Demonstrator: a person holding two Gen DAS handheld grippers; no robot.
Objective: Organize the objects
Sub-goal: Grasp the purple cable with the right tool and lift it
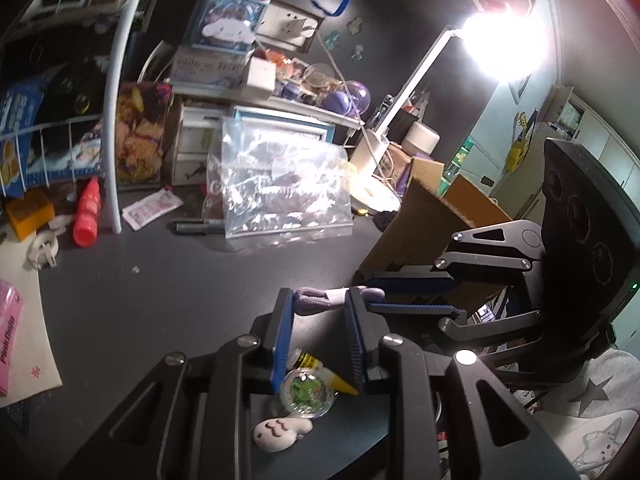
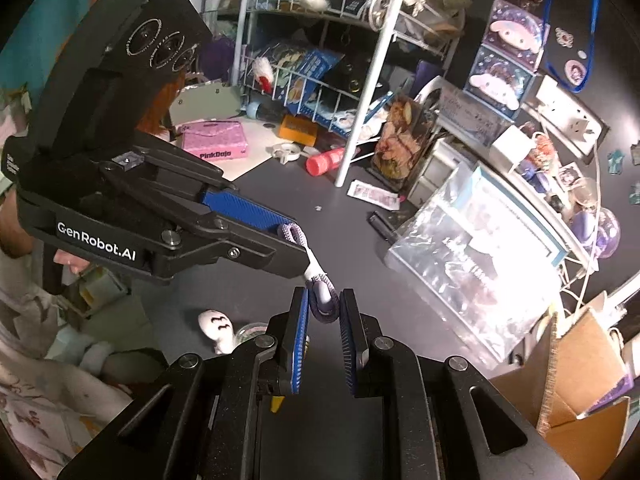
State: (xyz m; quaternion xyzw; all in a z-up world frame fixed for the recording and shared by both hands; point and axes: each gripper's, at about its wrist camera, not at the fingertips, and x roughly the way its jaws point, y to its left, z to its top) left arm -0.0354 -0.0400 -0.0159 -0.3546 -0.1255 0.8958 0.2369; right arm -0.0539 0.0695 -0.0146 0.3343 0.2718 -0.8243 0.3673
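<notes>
While the dark desk is lying cluttered below, a crinkled clear bag is standing near its back. Both tools are sharing one small purple-and-white cord above the desk — the left gripper is pinching one looped end, the right gripper is clamping the other.

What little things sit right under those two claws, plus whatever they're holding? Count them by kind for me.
Purple-and-white cord, gripped by the left claw and the right claw: 1
White toy with a drawn face: 1
Round clear tub with green inside: 1
Yellow-tipped tube: 1
Total: 4
</notes>
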